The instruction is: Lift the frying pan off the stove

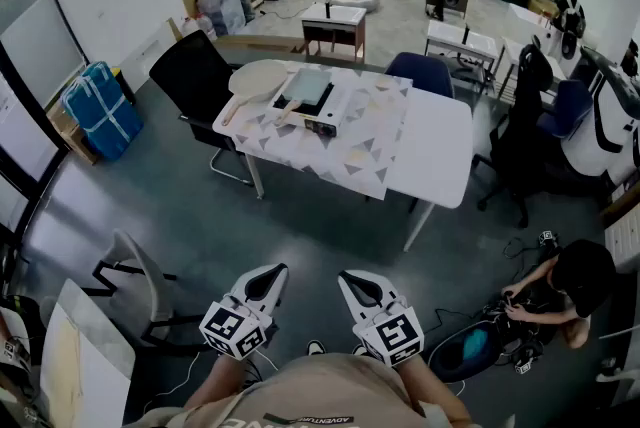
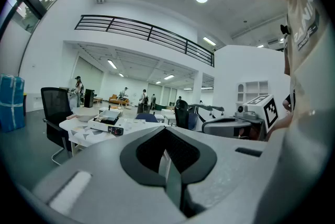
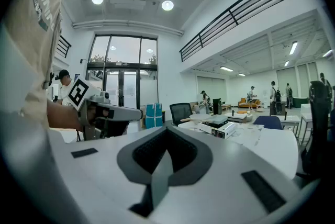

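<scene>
A portable stove (image 1: 322,112) stands on the patterned cloth of a white table (image 1: 440,151) across the room, seen in the head view. A square grey frying pan (image 1: 308,86) sits on it, its wooden handle pointing front-left. Both grippers are held close to my body, far from the table. My left gripper (image 1: 268,274) is shut with nothing in it, and so is my right gripper (image 1: 355,280). The left gripper view shows the shut jaws (image 2: 166,157) and the distant stove (image 2: 107,123). The right gripper view shows its closed jaws (image 3: 166,157) and the stove (image 3: 225,126).
A round beige bowl (image 1: 258,76) lies on the table left of the stove. A black office chair (image 1: 195,71) stands at the table's left and a blue chair (image 1: 420,73) behind it. A white chair (image 1: 140,276) is at my left. A person (image 1: 570,286) crouches at the right.
</scene>
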Demonstrator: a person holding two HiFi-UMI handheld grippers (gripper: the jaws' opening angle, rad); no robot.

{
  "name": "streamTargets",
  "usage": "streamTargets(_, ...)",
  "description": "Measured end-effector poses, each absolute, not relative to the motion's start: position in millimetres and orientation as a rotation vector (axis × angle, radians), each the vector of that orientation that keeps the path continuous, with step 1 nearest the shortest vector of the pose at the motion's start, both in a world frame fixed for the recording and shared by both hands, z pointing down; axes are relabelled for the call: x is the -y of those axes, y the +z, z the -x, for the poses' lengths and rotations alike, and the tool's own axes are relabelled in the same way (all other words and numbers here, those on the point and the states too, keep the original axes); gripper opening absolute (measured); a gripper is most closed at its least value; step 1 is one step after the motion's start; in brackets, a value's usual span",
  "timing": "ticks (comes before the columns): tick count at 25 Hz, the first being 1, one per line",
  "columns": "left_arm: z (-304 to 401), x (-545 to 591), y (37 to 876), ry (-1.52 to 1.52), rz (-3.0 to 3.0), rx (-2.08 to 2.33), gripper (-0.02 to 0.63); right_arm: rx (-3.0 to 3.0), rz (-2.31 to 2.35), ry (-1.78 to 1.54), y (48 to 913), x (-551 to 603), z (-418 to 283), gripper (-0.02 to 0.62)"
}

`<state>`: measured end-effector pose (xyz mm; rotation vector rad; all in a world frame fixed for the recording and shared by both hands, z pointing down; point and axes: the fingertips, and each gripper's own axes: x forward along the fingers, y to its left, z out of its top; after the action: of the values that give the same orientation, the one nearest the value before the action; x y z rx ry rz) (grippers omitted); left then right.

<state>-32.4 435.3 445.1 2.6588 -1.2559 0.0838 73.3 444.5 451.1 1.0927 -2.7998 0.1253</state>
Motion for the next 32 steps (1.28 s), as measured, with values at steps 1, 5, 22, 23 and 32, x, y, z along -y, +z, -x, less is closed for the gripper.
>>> streamTargets(1, 33.6, -435.6, 445.7, 0.084, -2.661, 1.249, -0.009, 2.797, -1.093, 0.128, 452.1, -444.5, -70.6, 0.002)
streamTargets(5, 42.8, -439.1, 449.0, 0.085, -2.659, 1.231, -0.009, 2.787, -1.109, 0.167, 456.0, -445.6, -60.3, 0.002)
streamTargets(22, 107.3, -430.3, 489.0, 0.032, -2.591, 1.178, -0.009, 2.659, -1.067, 0.21, 490.6, -448.0, 2.9, 0.002)
streamTargets(23, 108.3, -425.7, 491.2, 0.03, -2.588, 1.173, -0.009, 2.66, -1.066, 0.209, 491.7, -441.0, 4.1, 0.002)
streamTargets(32, 101.6, -360.6, 492.3, 0.111, -2.602, 1.174, -0.009, 2.76, -1.014, 0.227, 503.4, -358.6, 22.0, 0.002)
